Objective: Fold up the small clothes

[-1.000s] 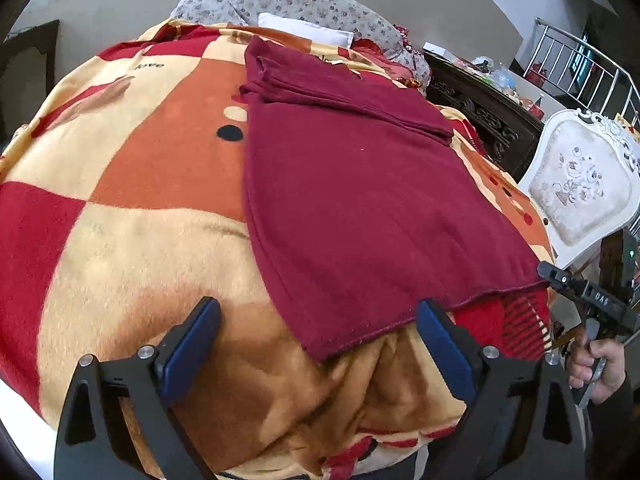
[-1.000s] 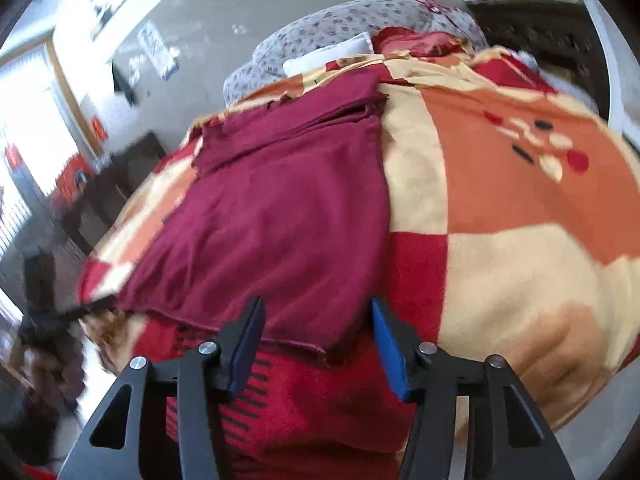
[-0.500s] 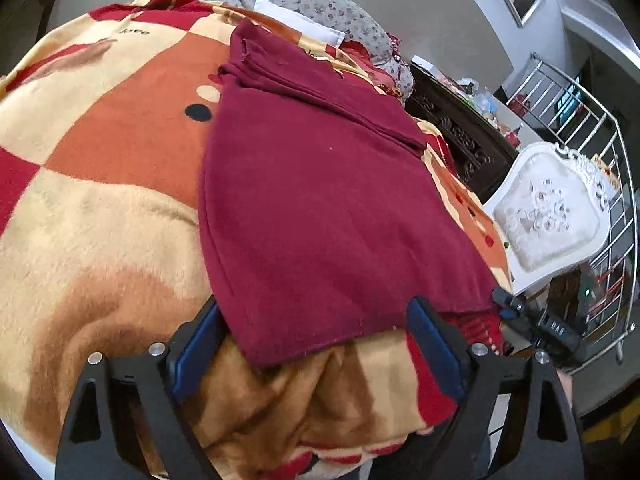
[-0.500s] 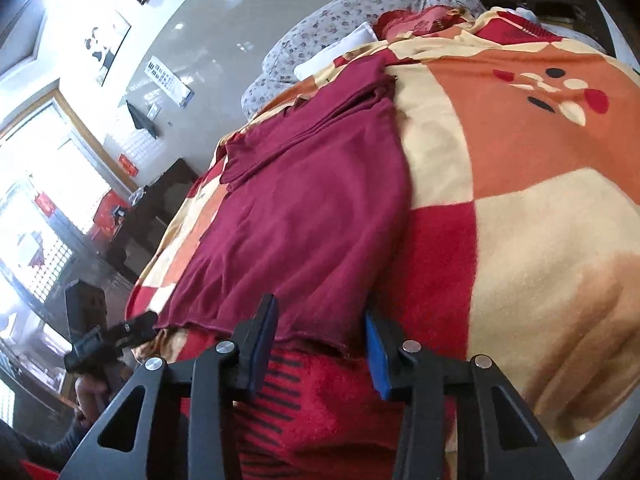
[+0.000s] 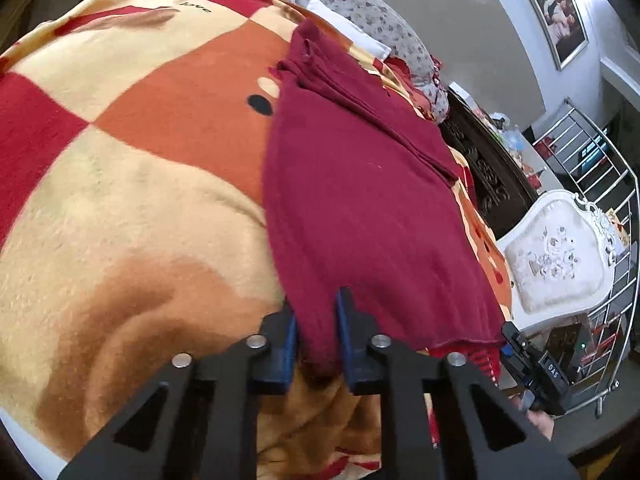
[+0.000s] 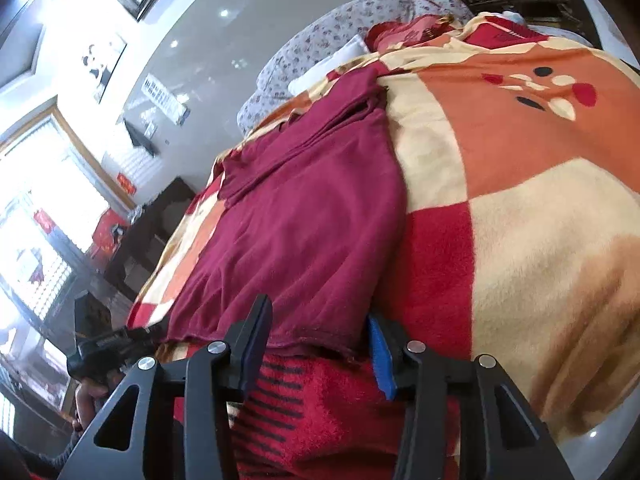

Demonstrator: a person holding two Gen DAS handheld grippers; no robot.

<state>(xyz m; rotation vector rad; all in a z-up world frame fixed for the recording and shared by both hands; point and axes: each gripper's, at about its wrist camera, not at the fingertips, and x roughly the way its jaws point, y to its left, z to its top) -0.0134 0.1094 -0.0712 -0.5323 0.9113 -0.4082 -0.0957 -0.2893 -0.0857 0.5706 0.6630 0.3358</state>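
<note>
In the left wrist view, the left gripper [image 5: 318, 328] had its blue-padded fingers [image 5: 345, 320] pressed together on the near corner of the dark red garment [image 5: 360, 184], pinching a fold of the cloth between them at about 6 o'clock. The garment lay flat on the checked blanket [image 5: 132, 184] of the bed, reaching from the fingers toward 12 o'clock, with its folded upper part near the flowered pillow [image 5: 360, 12]. At 4 o'clock the right gripper [image 5: 532, 364] showed at the other near corner of the garment, and a white chair [image 5: 560, 256] stood beside the bed at 3 o'clock. In the right wrist view, the right gripper [image 6: 318, 344] had its fingers [image 6: 380, 354] apart, one on each side of the garment [image 6: 304, 216] hem at 6 o'clock, not yet closed on it. The blanket [image 6: 540, 220] filled the area from 1 to 4 o'clock. The left gripper [image 6: 108, 346] was dimly visible at 8 o'clock, by the far hem corner.
</note>
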